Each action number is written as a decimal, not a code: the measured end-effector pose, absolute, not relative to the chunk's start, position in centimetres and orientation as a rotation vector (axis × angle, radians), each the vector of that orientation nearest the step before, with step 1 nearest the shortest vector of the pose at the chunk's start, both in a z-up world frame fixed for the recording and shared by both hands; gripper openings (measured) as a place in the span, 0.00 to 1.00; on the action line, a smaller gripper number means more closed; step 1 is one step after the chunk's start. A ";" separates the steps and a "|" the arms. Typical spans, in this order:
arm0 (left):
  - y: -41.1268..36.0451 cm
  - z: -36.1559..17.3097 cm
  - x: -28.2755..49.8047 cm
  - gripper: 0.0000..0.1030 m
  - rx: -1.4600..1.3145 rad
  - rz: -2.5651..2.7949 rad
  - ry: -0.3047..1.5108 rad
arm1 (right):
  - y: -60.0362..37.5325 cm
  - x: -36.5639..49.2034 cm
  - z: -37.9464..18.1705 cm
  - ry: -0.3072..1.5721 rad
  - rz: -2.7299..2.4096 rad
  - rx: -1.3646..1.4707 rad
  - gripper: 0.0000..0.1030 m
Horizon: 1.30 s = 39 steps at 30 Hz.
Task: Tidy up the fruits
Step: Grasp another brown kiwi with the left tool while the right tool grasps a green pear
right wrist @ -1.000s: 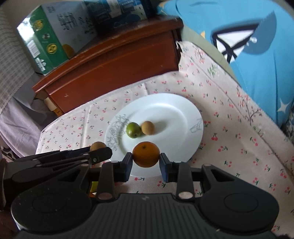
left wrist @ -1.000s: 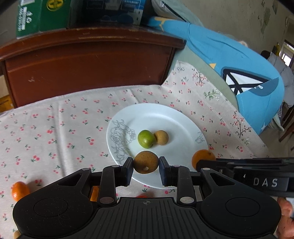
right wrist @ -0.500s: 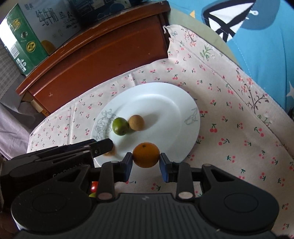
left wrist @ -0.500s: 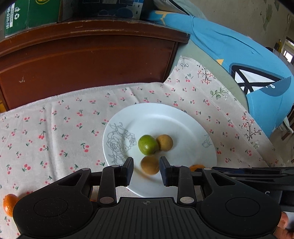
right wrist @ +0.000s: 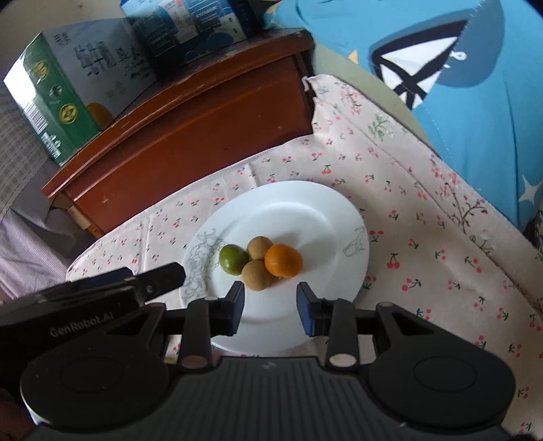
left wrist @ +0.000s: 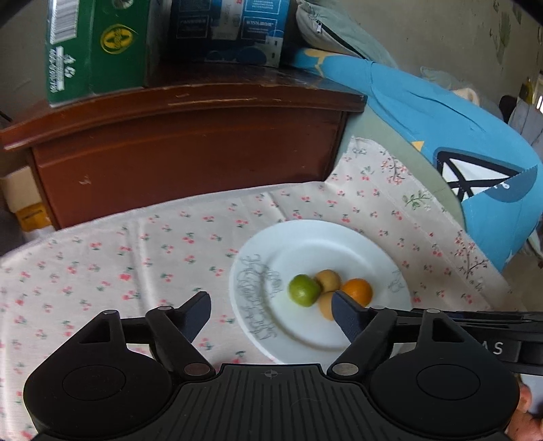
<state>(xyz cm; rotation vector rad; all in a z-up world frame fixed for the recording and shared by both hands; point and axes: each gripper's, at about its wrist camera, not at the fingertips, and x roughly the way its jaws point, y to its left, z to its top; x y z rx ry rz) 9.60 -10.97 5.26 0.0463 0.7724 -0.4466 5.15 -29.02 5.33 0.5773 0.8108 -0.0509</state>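
A white plate (left wrist: 322, 251) (right wrist: 288, 210) lies on the cherry-print cloth (left wrist: 135, 264). On it a green fruit (left wrist: 303, 290) (right wrist: 233, 259), two brown fruits (right wrist: 259, 247) (right wrist: 257, 274) and an orange (left wrist: 357, 291) (right wrist: 283, 260) sit bunched together. My left gripper (left wrist: 269, 305) hangs above the plate's near-left rim, its jaws opening wide, gripping nothing; its right finger hides part of the nearer brown fruit (left wrist: 325, 307). My right gripper (right wrist: 270, 293) stands open just short of the fruit, nothing between its pads. The left gripper's finger (right wrist: 163, 278) shows at the plate's left.
A dark wooden cabinet (left wrist: 186, 152) stands right behind the cloth, with a green carton (left wrist: 95, 44) and a blue carton (left wrist: 230, 30) on top. Blue printed bedding (left wrist: 441, 135) rises along the right. The right gripper's body (left wrist: 475, 319) crosses the lower right.
The left gripper let go of the brown fruit on the plate, opened wide and rose. The right gripper released the orange beside the other fruit and drew back slightly.
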 end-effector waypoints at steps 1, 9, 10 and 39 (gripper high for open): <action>-10.6 5.4 9.5 0.79 0.048 -0.441 0.775 | -28.9 5.1 5.4 0.812 -0.039 0.577 0.34; -7.6 6.6 8.8 0.81 0.005 -0.411 0.792 | -27.2 4.5 6.0 0.808 0.036 0.525 0.34; -7.3 6.6 8.7 0.81 0.001 -0.405 0.792 | -27.0 4.5 6.0 0.811 0.047 0.524 0.34; 3.1 3.8 4.6 0.81 -0.038 -0.163 0.857 | -22.0 1.7 5.7 0.852 0.191 0.476 0.34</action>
